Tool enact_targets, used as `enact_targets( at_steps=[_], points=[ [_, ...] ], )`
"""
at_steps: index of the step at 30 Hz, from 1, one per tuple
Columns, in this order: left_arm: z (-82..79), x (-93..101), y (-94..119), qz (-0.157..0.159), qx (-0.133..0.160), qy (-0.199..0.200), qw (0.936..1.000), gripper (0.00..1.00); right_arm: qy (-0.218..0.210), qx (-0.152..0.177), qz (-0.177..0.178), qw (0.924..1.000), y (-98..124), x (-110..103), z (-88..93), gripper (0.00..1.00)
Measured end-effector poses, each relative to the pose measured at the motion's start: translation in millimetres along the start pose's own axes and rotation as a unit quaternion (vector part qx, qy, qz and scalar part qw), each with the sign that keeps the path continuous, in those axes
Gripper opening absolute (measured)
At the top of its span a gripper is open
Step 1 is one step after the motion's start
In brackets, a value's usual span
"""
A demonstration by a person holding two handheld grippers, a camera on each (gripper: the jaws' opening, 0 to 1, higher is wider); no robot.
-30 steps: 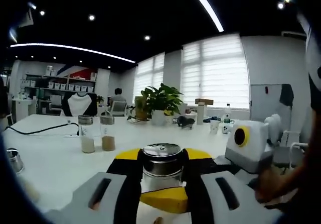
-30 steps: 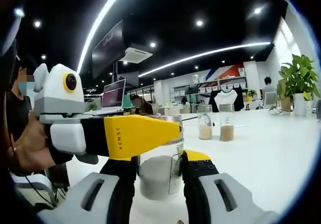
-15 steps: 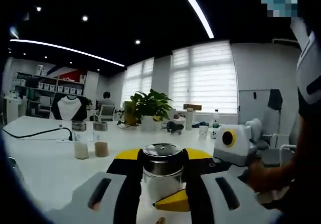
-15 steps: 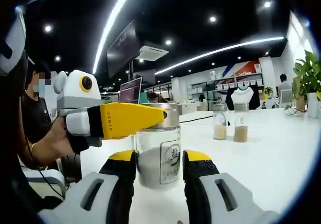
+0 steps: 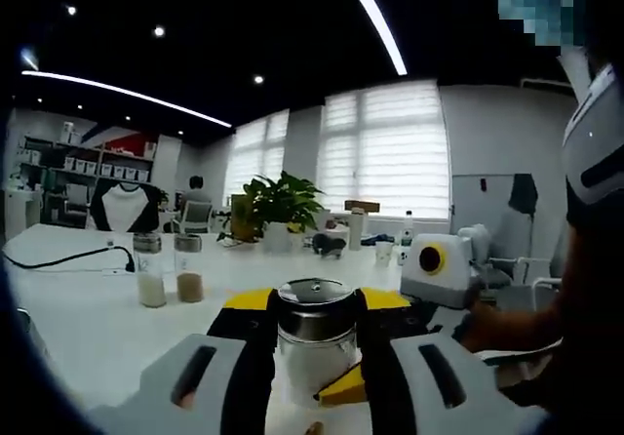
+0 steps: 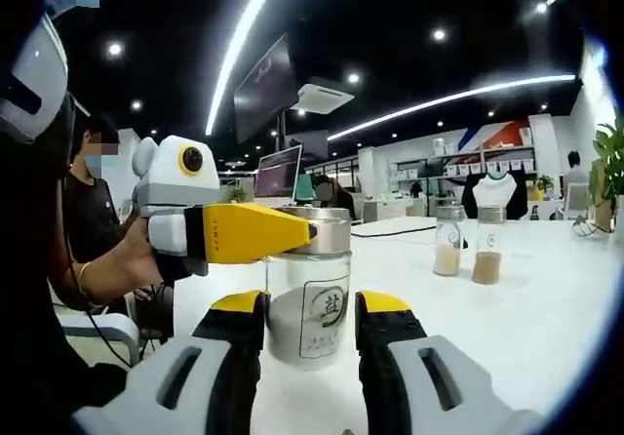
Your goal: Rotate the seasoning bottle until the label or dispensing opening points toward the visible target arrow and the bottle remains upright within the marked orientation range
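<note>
Clamping the seasoning bottle (image 5: 314, 342) lid, left gripper (image 5: 314, 308) level, right gripper (image 6: 310, 342) open astride its base

Your seasoning bottle (image 6: 308, 313) has a clear, glossy glass-like body, a paper-looking white label and a polished metal cap (image 5: 315, 292) that catches the ceiling lights. Your left gripper (image 5: 314, 352) shows matt black pads, smooth yellow plastic tips and matt grey plastic shells; your right gripper (image 6: 310, 342) looks the same. The table (image 6: 546, 308) is smooth, white and slightly glossy. Two far jars (image 5: 164, 269) look clear with dull metal lids
</note>
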State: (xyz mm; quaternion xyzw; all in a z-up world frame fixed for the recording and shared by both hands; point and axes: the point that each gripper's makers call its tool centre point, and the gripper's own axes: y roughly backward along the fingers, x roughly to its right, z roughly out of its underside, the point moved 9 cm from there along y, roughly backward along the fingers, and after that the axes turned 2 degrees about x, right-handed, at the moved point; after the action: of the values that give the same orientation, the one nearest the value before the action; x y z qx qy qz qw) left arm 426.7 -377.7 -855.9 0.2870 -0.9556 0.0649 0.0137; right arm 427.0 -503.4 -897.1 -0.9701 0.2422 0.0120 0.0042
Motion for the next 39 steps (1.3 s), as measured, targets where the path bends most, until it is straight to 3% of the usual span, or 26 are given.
enact_targets(
  at_steps=[10, 20, 29, 39],
  points=[
    [-2.4, 0.7, 3.1, 0.057, -0.013, -0.005, 0.9983, 0.33, -0.006, -0.004, -0.035, 0.9994, -2.8, -2.0, 1.4, 0.34],
    [2.0, -2.3, 4.1, 0.069, -0.027, -0.012, 0.9972, 0.33, -0.010, -0.009, -0.038, 0.9992, -5.2, -0.8, 6.0, 0.33],
    [7.3, -2.1, -0.6, 0.028, -0.040, -0.007, 0.9988, 0.33, 0.000, -0.019, 0.035, 0.9992, -9.6, -1.9, 12.6, 0.32],
    [12.2, 6.2, -9.4, -0.063, -0.062, -0.015, 0.9960, 0.34, 0.044, -0.033, 0.128, 0.9903, -11.1, -3.3, 17.2, 0.32]
  ],
)
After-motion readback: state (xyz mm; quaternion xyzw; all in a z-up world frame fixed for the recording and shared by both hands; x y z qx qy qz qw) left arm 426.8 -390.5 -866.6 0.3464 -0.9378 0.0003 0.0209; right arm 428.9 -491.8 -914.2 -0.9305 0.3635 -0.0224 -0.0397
